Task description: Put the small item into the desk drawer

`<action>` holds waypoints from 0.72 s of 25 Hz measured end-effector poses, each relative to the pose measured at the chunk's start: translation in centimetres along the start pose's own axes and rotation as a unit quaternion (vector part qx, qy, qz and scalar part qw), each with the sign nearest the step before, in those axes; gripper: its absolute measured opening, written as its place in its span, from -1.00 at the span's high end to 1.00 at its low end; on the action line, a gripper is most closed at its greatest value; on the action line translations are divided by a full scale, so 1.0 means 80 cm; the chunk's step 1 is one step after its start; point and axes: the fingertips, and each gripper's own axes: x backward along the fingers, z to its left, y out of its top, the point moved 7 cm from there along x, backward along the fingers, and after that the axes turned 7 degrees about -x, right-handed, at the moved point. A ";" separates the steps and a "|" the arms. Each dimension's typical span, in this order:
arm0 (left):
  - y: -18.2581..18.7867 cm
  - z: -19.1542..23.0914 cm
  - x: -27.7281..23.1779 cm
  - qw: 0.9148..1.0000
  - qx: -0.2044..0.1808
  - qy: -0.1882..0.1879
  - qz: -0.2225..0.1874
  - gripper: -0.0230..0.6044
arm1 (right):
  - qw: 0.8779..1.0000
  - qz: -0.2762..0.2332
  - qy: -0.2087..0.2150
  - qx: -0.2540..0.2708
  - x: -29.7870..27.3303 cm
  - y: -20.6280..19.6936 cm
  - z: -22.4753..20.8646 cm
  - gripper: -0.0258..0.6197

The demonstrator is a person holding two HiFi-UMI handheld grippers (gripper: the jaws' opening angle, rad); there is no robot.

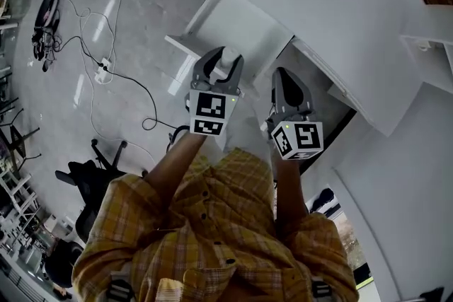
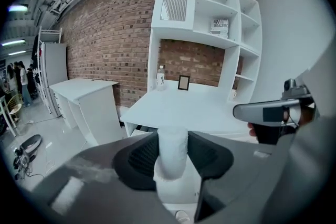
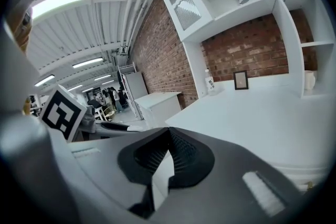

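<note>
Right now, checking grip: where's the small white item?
The small white item is clamped in the left gripper's jaws, facing the white desk, left of the right gripper in the head view.

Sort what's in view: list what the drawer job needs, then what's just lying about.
Job:
- soft white cylinder, clamped in the left gripper
- white desk with shelves

Lying about:
- clear bottle
- small black picture frame
- printed box on the shelf
- white power strip on the floor
- black office chair
</note>
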 end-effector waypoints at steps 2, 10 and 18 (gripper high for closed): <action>-0.007 0.002 -0.018 1.000 0.004 0.000 0.011 0.36 | 1.000 0.009 -0.001 0.002 -0.009 -0.007 -0.008 0.92; -0.040 0.006 -0.082 0.998 0.006 -0.002 0.069 0.36 | 0.999 0.035 -0.004 -0.003 -0.032 -0.032 -0.030 0.92; -0.077 0.017 -0.140 0.992 0.020 -0.004 0.122 0.36 | 0.998 0.056 -0.006 -0.009 -0.056 -0.051 -0.047 0.92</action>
